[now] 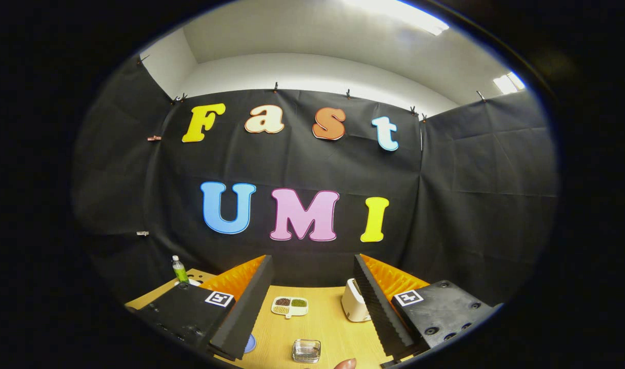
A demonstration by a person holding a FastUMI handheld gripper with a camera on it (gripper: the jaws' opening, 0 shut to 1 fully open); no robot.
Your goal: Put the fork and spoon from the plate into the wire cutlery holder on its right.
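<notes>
My gripper (312, 266) is open and held high above a wooden table (322, 323), its two black fingers (245, 307) spread wide with nothing between them. Down between the fingers, close to me, stands a small square wire-mesh holder (306, 351). Left of it, a sliver of a blue plate (249, 343) peeks out from under the left finger; the rest of it is hidden. I cannot see a fork or a spoon.
Farther out on the table lies a white divided dish (290, 306) with beans, and a white boxy container (353, 303) stands beside the right finger. A green bottle (179, 269) stands at the far left corner. A person's fingertip (345, 364) shows near the holder.
</notes>
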